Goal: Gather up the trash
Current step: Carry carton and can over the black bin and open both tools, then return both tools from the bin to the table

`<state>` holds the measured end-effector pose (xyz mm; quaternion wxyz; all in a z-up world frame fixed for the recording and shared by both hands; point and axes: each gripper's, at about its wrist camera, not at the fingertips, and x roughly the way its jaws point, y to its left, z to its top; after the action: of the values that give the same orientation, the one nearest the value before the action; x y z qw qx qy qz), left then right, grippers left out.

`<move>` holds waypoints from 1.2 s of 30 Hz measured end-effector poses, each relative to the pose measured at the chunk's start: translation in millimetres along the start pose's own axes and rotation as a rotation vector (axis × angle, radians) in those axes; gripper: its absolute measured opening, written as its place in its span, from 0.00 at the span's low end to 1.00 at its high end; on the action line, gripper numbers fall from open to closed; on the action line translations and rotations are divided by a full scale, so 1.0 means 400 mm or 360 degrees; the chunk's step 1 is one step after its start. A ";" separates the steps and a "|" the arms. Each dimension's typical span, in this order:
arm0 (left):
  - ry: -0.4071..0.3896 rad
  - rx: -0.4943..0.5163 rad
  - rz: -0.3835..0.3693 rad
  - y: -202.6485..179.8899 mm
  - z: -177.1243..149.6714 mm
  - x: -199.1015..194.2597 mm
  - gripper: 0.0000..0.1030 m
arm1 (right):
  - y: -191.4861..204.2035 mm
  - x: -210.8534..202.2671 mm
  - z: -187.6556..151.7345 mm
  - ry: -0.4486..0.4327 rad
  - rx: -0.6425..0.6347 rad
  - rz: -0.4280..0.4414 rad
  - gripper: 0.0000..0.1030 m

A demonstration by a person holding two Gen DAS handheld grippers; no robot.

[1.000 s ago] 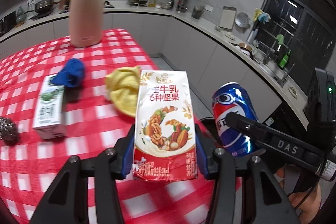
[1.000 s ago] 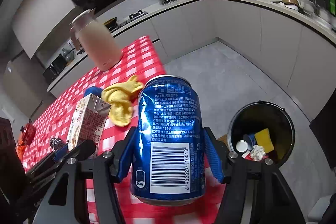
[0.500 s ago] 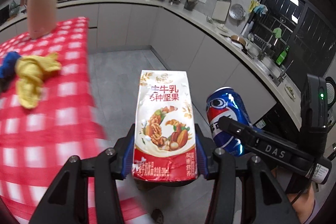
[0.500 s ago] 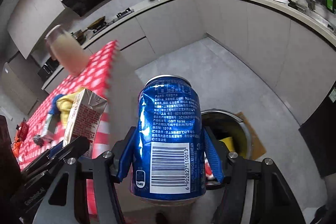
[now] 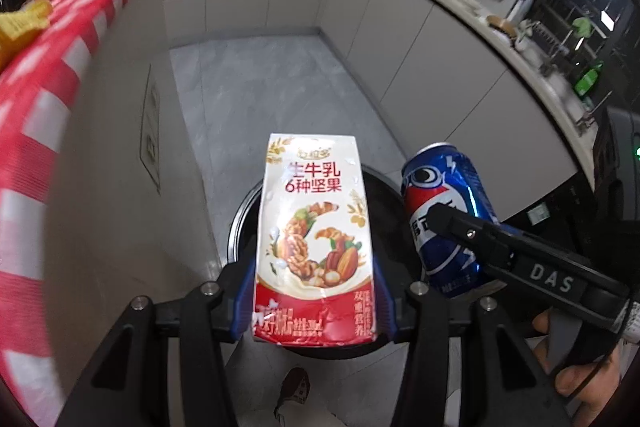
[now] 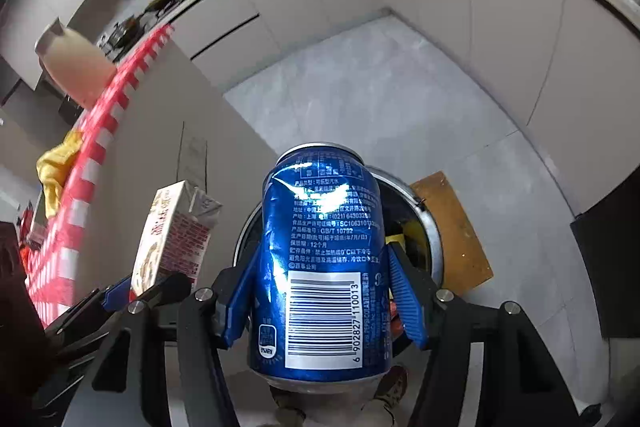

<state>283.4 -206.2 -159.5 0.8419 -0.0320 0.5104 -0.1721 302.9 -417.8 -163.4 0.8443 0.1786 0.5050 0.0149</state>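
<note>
Both loads have been carried off the checked counter (image 5: 60, 67) and are held over the bin (image 6: 434, 247), milk carton (image 5: 314, 247) clamped in the left gripper (image 5: 314, 303) and blue can (image 6: 324, 259) in the right gripper (image 6: 324, 291), so that they can be dropped in.

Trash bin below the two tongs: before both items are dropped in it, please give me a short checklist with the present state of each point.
1. Left tongs grip the milk carton: ok.
2. Right tongs grip the soda can: ok.
3. Trash bin is open, no lid: ok.
4. Carton is over the bin opening: ok.
5. Can is over the bin opening: ok.
6. Room left inside the bin: cannot tell, mostly hidden.
</note>
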 end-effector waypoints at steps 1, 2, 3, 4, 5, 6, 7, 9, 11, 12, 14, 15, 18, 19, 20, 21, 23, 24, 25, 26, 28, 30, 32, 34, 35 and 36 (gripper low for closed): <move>0.0026 -0.0005 0.0002 -0.004 -0.003 0.013 0.51 | -0.002 0.014 0.002 0.0020 -0.0009 0.0014 0.63; 0.0046 -0.0008 0.0009 -0.011 0.002 0.023 0.53 | -0.006 0.027 0.005 0.0039 -0.0014 0.0012 0.64; 0.0080 -0.0015 0.0025 -0.014 0.000 0.041 0.64 | -0.011 0.041 0.008 0.0061 -0.0021 -0.0007 0.64; 0.0099 -0.0020 0.0036 -0.012 -0.001 0.050 0.71 | -0.012 0.053 0.011 0.0075 -0.0028 -0.0019 0.69; 0.0102 -0.0031 0.0056 -0.012 -0.001 0.058 0.72 | -0.017 0.060 0.014 0.0078 -0.0034 -0.0030 0.73; 0.0103 -0.0039 0.0077 -0.013 0.001 0.061 0.72 | -0.021 0.063 0.017 0.0075 -0.0036 -0.0040 0.73; 0.0109 -0.0049 0.0086 -0.015 0.005 0.064 0.72 | -0.025 0.063 0.020 0.0073 -0.0038 -0.0047 0.74; 0.0072 -0.0073 0.0090 -0.014 0.018 0.039 0.72 | -0.030 0.057 0.027 0.0063 -0.0031 -0.0060 0.74; -0.0014 -0.0055 0.0095 -0.022 0.030 -0.008 0.72 | -0.034 0.021 0.033 0.0003 -0.0017 -0.0070 0.74; -0.0047 -0.0040 0.0093 -0.029 0.037 -0.035 0.72 | -0.031 0.002 0.037 -0.0023 -0.0019 -0.0078 0.74; -0.0101 -0.0019 0.0085 -0.042 0.047 -0.088 0.72 | -0.023 -0.036 0.044 -0.0074 -0.0010 -0.0078 0.74; -0.0123 -0.0013 0.0081 -0.041 0.047 -0.111 0.72 | -0.012 -0.063 0.047 -0.0108 -0.0006 -0.0067 0.74; -0.0180 -0.0017 0.0049 -0.033 0.055 -0.191 0.72 | 0.031 -0.120 0.054 -0.0175 -0.0018 -0.0058 0.74; -0.0197 -0.0021 0.0042 -0.025 0.055 -0.217 0.72 | 0.051 -0.140 0.053 -0.0198 -0.0024 -0.0046 0.74; -0.0210 -0.0023 0.0031 -0.016 0.060 -0.237 0.72 | 0.074 -0.159 0.049 -0.0218 -0.0032 -0.0044 0.74; -0.0222 -0.0022 0.0023 -0.006 0.056 -0.271 0.72 | 0.095 -0.168 0.048 -0.0231 -0.0036 -0.0045 0.74; -0.0233 -0.0023 0.0015 0.011 0.057 -0.302 0.72 | 0.141 -0.195 0.036 -0.0257 -0.0041 -0.0037 0.74; -0.0242 -0.0020 0.0003 0.025 0.055 -0.326 0.72 | 0.161 -0.204 0.030 -0.0265 -0.0039 -0.0036 0.74; -0.0256 -0.0020 0.0004 0.042 0.053 -0.346 0.72 | 0.181 -0.214 0.025 -0.0270 -0.0040 -0.0033 0.74; -0.0272 -0.0016 0.0006 0.061 0.049 -0.367 0.72 | 0.207 -0.225 0.020 -0.0278 -0.0044 -0.0025 0.74; -0.0288 -0.0017 0.0003 0.094 0.049 -0.388 0.72 | 0.259 -0.241 0.013 -0.0301 -0.0048 -0.0016 0.74; -0.0307 -0.0018 0.0008 0.139 0.042 -0.423 0.72 | 0.317 -0.252 0.002 -0.0315 -0.0060 0.0002 0.74; -0.0327 -0.0016 0.0023 0.187 0.036 -0.455 0.72 | 0.387 -0.256 -0.014 -0.0332 -0.0082 0.0020 0.74; -0.0352 -0.0025 0.0051 0.242 0.029 -0.483 0.72 | 0.453 -0.256 -0.030 -0.0340 -0.0102 0.0042 0.74; -0.0355 -0.0032 0.0061 0.265 0.031 -0.491 0.72 | 0.493 -0.253 -0.039 -0.0344 -0.0114 0.0057 0.74; -0.0355 -0.0043 0.0068 0.296 0.029 -0.502 0.72 | 0.526 -0.248 -0.046 -0.0345 -0.0125 0.0067 0.74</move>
<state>239.7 -31.9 -10.6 0.8964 -0.0514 0.4164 -0.1427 271.0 -235.9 -20.6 0.8998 0.1565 0.4059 0.0329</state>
